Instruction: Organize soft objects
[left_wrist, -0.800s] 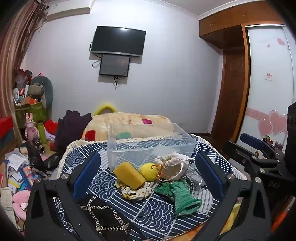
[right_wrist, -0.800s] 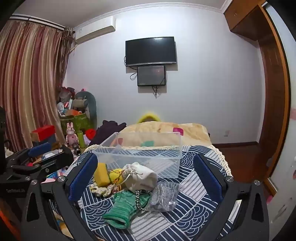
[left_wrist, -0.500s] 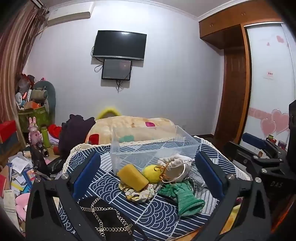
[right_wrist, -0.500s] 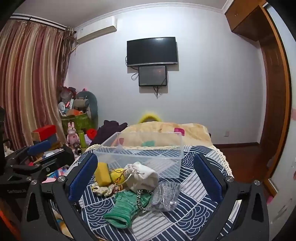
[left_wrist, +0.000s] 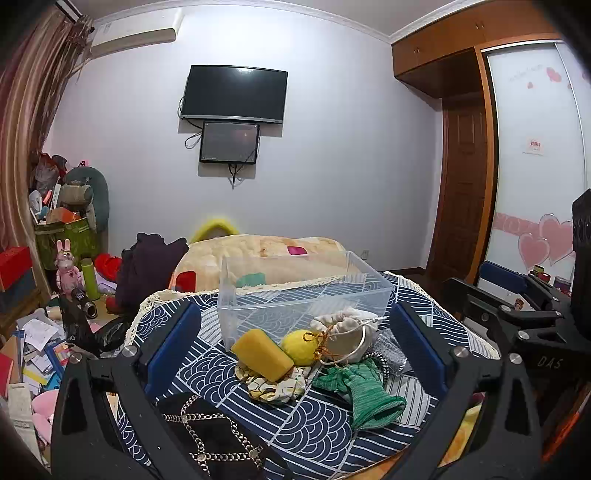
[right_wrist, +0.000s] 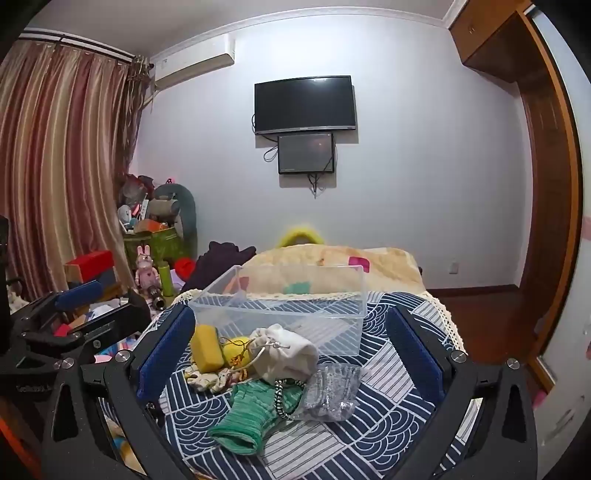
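Note:
A clear plastic bin stands empty on a table with a blue patterned cloth. In front of it lies a pile: a yellow sponge, a yellow ball, a cream drawstring pouch, a floral scrunchie, a green knitted piece and a silver glitter pouch. A black bag with a chain lies nearest the left gripper. My left gripper and right gripper are both open and empty, held short of the pile. The bin also shows in the right wrist view.
A bed with a beige quilt lies behind the table. Clutter, toys and papers cover the floor at left. A wardrobe with a sliding door stands at right. The right gripper shows at the right edge of the left wrist view.
Both grippers have risen and tilted slightly, so the table and pile sit a little lower in view. Nothing on the table has moved. Both stay open.

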